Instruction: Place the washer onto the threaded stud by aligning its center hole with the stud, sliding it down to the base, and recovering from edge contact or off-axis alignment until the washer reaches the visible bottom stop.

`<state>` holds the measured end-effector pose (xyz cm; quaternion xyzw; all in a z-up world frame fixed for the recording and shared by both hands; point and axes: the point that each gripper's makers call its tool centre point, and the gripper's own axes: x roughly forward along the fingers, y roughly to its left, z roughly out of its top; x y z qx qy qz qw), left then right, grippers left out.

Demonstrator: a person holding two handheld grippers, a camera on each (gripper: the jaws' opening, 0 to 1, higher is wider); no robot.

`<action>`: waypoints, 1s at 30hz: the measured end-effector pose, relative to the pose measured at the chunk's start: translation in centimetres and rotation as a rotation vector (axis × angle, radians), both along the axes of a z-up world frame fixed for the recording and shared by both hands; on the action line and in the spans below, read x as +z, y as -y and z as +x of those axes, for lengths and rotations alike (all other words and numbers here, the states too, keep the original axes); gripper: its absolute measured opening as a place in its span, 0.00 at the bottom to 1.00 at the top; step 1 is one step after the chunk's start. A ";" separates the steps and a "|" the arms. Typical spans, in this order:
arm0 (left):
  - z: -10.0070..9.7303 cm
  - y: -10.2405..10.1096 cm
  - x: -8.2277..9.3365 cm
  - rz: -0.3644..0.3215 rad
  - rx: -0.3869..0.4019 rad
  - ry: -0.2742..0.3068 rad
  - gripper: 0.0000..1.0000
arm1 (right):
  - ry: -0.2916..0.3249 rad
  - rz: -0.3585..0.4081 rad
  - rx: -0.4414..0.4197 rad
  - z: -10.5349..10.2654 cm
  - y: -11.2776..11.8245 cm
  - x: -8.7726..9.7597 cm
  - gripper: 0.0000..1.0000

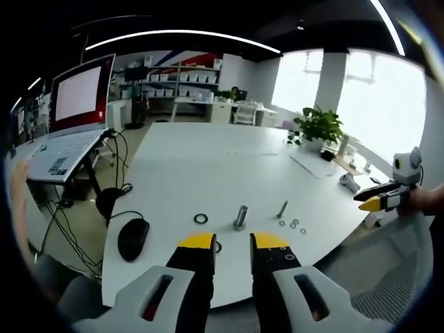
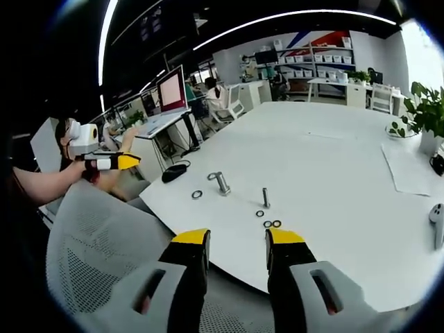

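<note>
Jaws of both the left gripper (image 1: 234,241) and the right gripper (image 2: 238,236) stand parted, grasping nothing. On the white table (image 1: 208,163) lie two studs: a thick threaded stud (image 1: 241,217) and a thin bolt (image 1: 282,208). One large washer (image 1: 201,218) lies beside the thick one; three small washers (image 1: 294,225) cluster near the thin one. No writing is legible.

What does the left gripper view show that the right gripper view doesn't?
Left gripper view's extra: loose cables hanging below the laptop stand.

Right gripper view's extra: a seated person at a far desk.

Shared: the white table, the upright stud, a thinner bolt, small washers, a black ring, the mouse, the potted plant, and both grippers. The left gripper and the right gripper are each open, empty and short of the parts.
</note>
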<state>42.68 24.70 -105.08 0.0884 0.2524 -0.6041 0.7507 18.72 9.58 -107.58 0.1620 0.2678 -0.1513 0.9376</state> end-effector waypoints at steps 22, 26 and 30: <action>-0.4 -0.1 -1.2 0.055 -0.021 -0.013 0.18 | 0.006 -0.003 -0.028 -0.4 0.5 0.0 0.35; -0.1 -0.2 -1.3 0.060 -0.007 -0.018 0.18 | 0.010 0.002 -0.033 -0.4 0.5 0.1 0.35; -0.4 -0.3 -1.8 0.090 -0.029 -0.013 0.19 | 0.011 0.004 -0.032 -0.4 0.5 0.1 0.35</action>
